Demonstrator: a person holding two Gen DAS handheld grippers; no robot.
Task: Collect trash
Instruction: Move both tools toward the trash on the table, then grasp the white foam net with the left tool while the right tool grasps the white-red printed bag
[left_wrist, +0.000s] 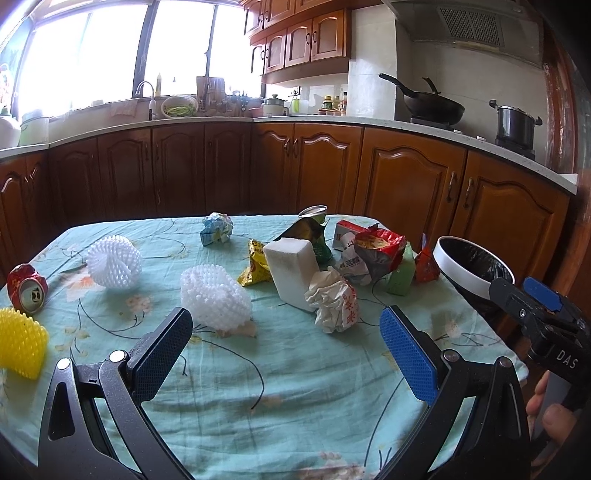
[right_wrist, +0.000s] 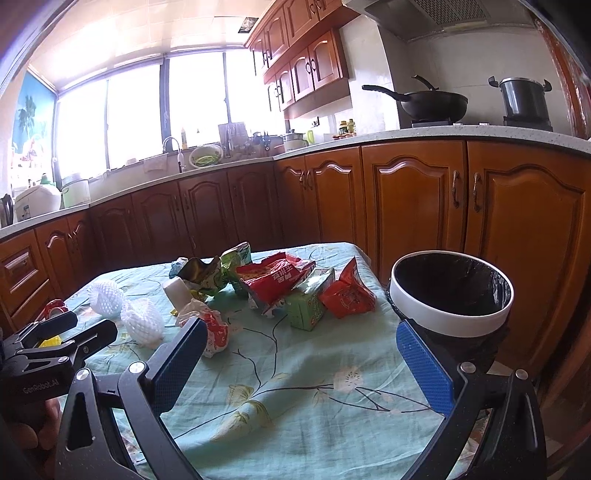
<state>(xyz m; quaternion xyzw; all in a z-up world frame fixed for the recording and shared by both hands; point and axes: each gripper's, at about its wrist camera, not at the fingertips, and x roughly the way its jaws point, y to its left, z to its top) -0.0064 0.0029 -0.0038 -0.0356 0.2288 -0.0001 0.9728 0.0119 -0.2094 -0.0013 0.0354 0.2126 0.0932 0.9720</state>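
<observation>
Trash lies on a table with a teal flowered cloth (left_wrist: 295, 398). My left gripper (left_wrist: 286, 354) is open and empty, low over the near cloth. Just beyond it are a white foam net (left_wrist: 214, 297) and a crumpled paper ball (left_wrist: 334, 302). Behind those stand a white foam block (left_wrist: 291, 271), a yellow wrapper (left_wrist: 256, 267), a red snack bag (left_wrist: 376, 251) and a green carton (left_wrist: 402, 271). My right gripper (right_wrist: 301, 350) is open and empty, near the table's right edge. A white-rimmed bin with a black liner (right_wrist: 450, 295) stands just right of it.
At the table's left side are a second white foam net (left_wrist: 114, 266), a crushed red can (left_wrist: 27, 288) and a yellow foam net (left_wrist: 20, 341). A crumpled blue paper (left_wrist: 217, 228) lies at the far edge. Wooden kitchen cabinets (left_wrist: 406, 181) run behind the table.
</observation>
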